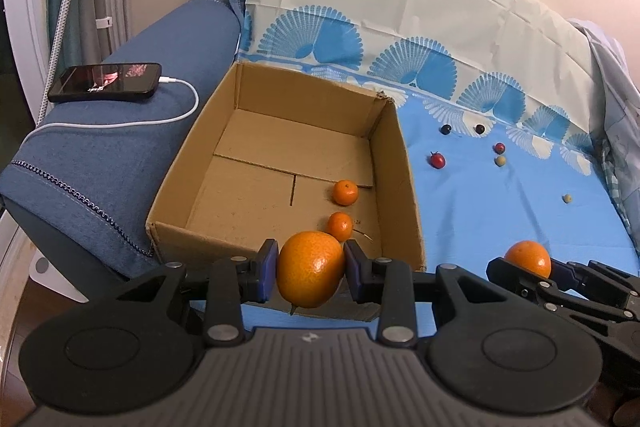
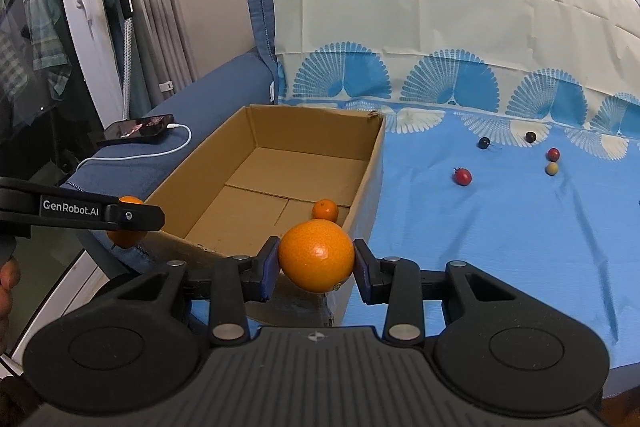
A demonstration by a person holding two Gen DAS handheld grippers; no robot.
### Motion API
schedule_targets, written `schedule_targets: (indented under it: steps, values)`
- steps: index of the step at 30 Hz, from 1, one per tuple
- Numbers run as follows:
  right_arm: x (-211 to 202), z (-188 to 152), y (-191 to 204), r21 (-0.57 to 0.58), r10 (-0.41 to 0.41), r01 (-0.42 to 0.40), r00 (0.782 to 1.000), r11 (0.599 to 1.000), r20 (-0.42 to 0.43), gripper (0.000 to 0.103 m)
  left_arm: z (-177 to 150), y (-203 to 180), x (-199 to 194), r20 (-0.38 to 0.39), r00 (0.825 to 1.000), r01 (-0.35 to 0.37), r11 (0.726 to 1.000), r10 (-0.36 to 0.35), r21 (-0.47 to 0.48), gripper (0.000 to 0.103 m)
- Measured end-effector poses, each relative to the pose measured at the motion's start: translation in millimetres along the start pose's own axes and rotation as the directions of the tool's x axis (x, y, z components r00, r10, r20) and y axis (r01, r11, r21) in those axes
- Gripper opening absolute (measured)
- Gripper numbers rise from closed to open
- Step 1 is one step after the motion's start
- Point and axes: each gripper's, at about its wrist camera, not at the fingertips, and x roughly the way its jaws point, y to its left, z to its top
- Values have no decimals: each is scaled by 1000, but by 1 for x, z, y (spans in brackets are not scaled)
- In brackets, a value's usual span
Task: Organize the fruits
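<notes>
A: What is gripped by the left tool (image 1: 310, 273)?

B: A large round orange fruit (image 1: 311, 269) is clamped between its blue pads, held just at the near wall of the open brown cardboard box (image 1: 276, 163). Inside the box, just beyond that fruit, two small orange mandarins (image 1: 340, 225) are seen on the floor by the right wall, one behind the other.

A: And the right tool (image 2: 316, 267)?

B: A second large orange fruit (image 2: 316, 255) is clenched between its pads, at the near right corner of the box. The left tool is seen to its left with its own fruit.

A: What lies further out?

B: On the blue patterned cloth (image 1: 500, 211) to the right of the box, small fruits are scattered: a red cherry tomato (image 1: 437, 159), two dark berries (image 1: 446, 129), a reddish berry and two pale yellowish ones. To the left of the box, a black phone (image 1: 106, 82) with a white cable is laid on the blue sofa armrest (image 1: 100, 155).
</notes>
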Motion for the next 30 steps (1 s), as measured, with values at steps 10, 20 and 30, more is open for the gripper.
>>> schedule_targets:
  steps: [10, 20, 30]
  values:
    - [9, 4, 4, -13, 2, -3, 1000, 1000, -12, 40, 5, 12, 8, -10, 1000, -15, 999, 15, -39, 39]
    - [23, 14, 7, -28, 25, -25, 1000, 999, -4, 40, 27, 18, 14, 20, 1000, -22, 999, 23, -34, 39]
    - [65, 33, 18, -61, 50, -51, 999, 997, -23, 40, 53, 23, 51, 11, 999, -40, 998, 40, -40, 39]
